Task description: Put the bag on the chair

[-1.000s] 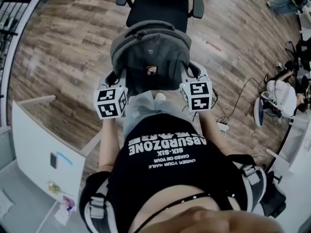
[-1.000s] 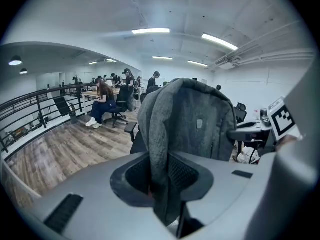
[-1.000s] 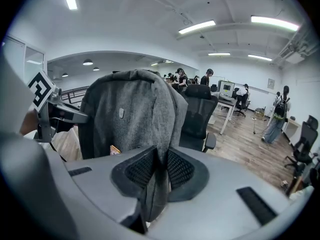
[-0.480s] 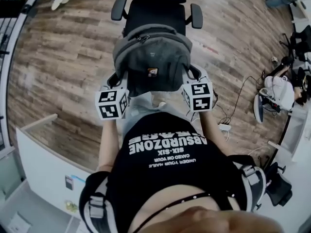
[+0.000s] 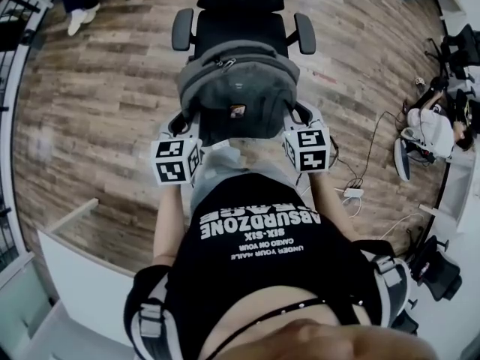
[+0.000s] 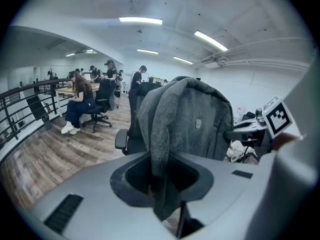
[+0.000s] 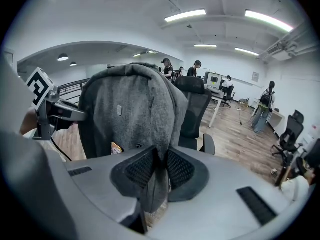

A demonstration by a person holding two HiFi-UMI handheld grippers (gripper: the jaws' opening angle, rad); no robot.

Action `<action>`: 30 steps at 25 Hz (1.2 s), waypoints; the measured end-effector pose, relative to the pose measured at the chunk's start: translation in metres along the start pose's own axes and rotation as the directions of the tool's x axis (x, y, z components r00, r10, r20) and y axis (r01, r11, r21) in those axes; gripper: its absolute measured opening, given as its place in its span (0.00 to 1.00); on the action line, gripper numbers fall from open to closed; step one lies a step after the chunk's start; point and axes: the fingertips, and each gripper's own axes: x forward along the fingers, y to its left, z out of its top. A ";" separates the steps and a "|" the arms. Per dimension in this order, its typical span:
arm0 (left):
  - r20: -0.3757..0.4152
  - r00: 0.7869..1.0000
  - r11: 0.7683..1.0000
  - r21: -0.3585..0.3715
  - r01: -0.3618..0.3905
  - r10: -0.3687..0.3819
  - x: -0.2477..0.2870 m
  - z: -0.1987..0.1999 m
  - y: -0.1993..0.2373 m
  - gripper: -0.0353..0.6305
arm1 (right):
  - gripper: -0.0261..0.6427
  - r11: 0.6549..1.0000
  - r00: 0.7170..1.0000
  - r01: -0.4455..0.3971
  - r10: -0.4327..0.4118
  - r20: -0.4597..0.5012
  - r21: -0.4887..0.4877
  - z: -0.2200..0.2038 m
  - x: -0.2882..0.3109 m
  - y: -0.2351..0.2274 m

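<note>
Hanging from the 2 grippers, the grey bag (image 5: pixel 236 88) is held up just near of the black chair (image 5: pixel 240 25), overlapping its seat from above. The left gripper (image 6: pixel 161 184) pinches narrowly on the left strap (image 6: pixel 159 144), the right gripper (image 7: pixel 157 176) on the right strap (image 7: pixel 156 196).

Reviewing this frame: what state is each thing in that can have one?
Bag: upright, held off the floor by both sides, not yet on the chair.
Left hand-held gripper: shut on the bag's fabric.
Right hand-held gripper: shut on the bag's fabric.
Chair: seat bare where it shows.
</note>
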 end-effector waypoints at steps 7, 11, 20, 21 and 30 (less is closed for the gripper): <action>-0.001 0.999 0.999 0.015 0.035 -0.035 0.015 0.020 0.043 0.18 | 0.13 1.000 1.000 0.013 -0.013 -0.013 0.003 0.025 0.028 0.019; 0.013 0.999 0.999 -0.024 0.033 -0.033 0.023 0.023 0.056 0.18 | 0.13 1.000 1.000 0.009 -0.009 -0.022 0.024 0.032 0.038 0.023; -0.025 0.998 0.997 -0.053 0.053 -0.055 0.067 0.041 0.057 0.18 | 0.13 0.999 0.999 0.032 -0.031 -0.038 0.024 0.052 0.077 -0.012; -0.031 0.998 0.997 -0.050 0.053 -0.054 0.073 0.044 0.057 0.18 | 0.13 0.999 0.999 0.032 -0.031 -0.042 0.025 0.053 0.083 -0.016; -0.041 0.999 0.999 -0.035 0.027 -0.029 0.129 0.104 0.073 0.18 | 0.13 1.000 1.000 -0.005 0.005 -0.029 0.023 0.099 0.141 -0.059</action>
